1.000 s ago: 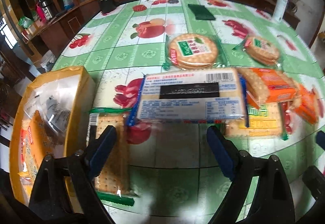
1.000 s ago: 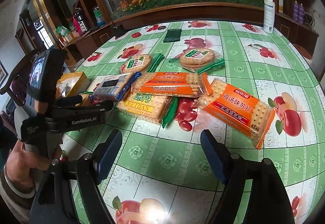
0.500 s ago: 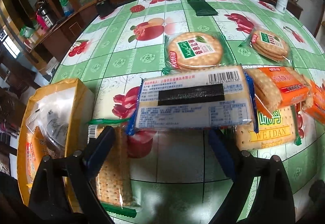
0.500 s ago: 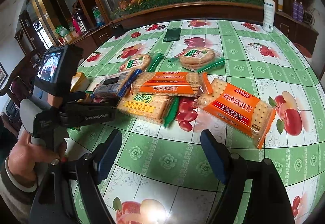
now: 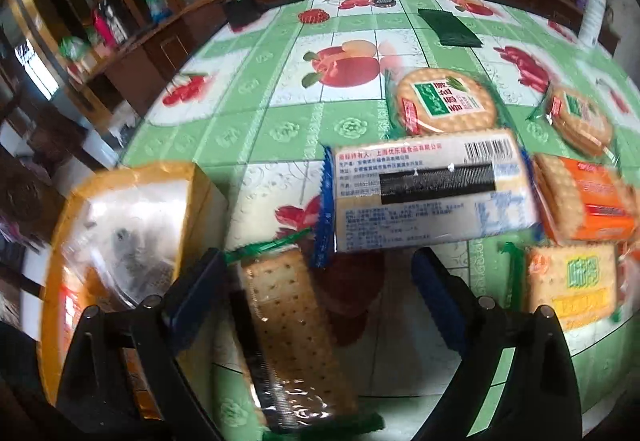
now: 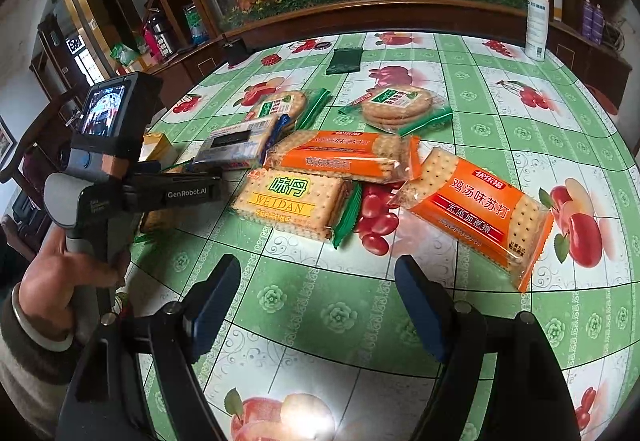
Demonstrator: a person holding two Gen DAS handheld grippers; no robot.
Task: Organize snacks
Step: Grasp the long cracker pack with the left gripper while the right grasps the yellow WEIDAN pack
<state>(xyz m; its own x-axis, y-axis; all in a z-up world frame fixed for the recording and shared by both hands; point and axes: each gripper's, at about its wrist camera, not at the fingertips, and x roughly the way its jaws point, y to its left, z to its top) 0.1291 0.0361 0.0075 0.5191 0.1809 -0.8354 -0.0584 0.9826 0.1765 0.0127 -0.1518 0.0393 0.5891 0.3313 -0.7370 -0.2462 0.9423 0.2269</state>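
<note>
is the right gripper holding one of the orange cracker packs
No, the right gripper is open over bare tablecloth, with the nearest orange cracker pack lying beyond it.

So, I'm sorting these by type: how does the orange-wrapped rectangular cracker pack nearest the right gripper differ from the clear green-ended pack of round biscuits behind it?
The orange-wrapped rectangular cracker pack holds square-cornered, dotted crackers; the clear green-ended pack of round biscuits holds round ones. The cracker pack has an orange band with white lettering; the biscuit pack has a green label. The cracker pack lies nearer the camera, the biscuit pack farther back. Both lie flat on the fruit-print tablecloth, untouched.
</note>
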